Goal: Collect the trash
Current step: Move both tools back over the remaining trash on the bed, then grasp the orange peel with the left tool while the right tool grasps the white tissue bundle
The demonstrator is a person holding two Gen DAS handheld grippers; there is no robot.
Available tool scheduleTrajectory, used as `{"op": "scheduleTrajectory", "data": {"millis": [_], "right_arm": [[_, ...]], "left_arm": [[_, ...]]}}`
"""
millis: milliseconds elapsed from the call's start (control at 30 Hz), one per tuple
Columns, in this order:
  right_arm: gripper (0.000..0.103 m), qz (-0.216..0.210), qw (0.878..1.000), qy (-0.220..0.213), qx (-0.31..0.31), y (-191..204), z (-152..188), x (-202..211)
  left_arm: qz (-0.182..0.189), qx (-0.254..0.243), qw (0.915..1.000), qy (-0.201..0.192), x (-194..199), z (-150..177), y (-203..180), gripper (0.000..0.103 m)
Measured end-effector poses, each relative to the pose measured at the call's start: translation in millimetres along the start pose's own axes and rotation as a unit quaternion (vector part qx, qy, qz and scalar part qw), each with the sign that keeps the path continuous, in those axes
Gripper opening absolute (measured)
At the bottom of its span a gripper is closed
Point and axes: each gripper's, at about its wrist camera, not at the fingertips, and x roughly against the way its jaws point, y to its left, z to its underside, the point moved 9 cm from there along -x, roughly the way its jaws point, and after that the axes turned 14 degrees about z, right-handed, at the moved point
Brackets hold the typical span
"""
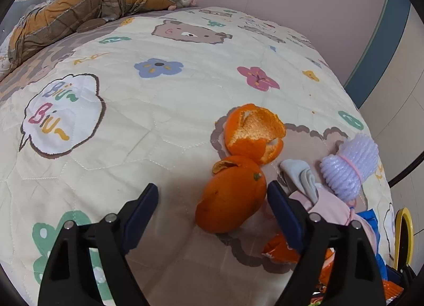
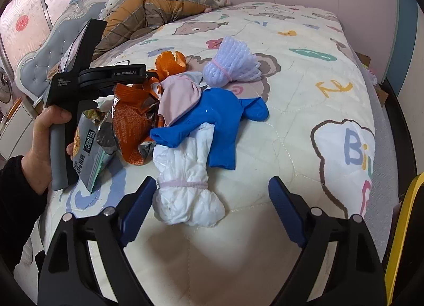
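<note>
Trash lies on a cartoon-print quilt [image 1: 159,126]. In the left wrist view my left gripper [image 1: 212,194] is open, with a closed piece of orange peel [image 1: 230,200] between its fingers, against the right one. A second, opened peel [image 1: 254,131] lies just beyond. A purple foam net [image 1: 349,165] and pink-grey cloth [image 1: 328,205] lie to the right. In the right wrist view my right gripper [image 2: 212,187] is open around a white tied wad [image 2: 185,194]. A blue glove [image 2: 212,120], orange wrapper [image 2: 132,123] and silver snack bag [image 2: 90,147] lie behind.
A folded brown patchwork blanket [image 2: 148,12] and pillows sit at the head of the bed. The padded headboard [image 2: 42,62] and a window are at the left. The left hand holds the other gripper's handle [image 2: 61,147]. A yellow rim [image 2: 405,226] shows at the bed's right edge.
</note>
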Motion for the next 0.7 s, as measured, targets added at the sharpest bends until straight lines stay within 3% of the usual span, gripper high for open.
{"op": "scheduleTrajectory", "data": {"millis": [100,267,333,433,700], "right_arm": [[0.078,-0.002,1.0,-0.001,0.001,1,2,-2],[0.057,-0.016,1.0,-0.004,0.012,9,7,-2],[0.043,-0.03,0.999,-0.006,0.014,14,9,1],[0.038,-0.03,0.999,-0.016,0.024,18,11,6],[0.036,-0.061,0.997,-0.057,-0.006,9,2,35]], "left_arm": [[0.001,-0.005,1.0,0.004,-4,1,-3,0.072],[-0.007,-0.026,0.9996,0.012,-10,5,-11,0.039],[-0.01,-0.028,0.9995,0.007,-8,6,-12,0.038],[0.0,-0.017,0.9999,0.0,-5,5,-10,0.035],[0.012,0.006,0.9996,-0.027,17,2,-6,0.034]]}}
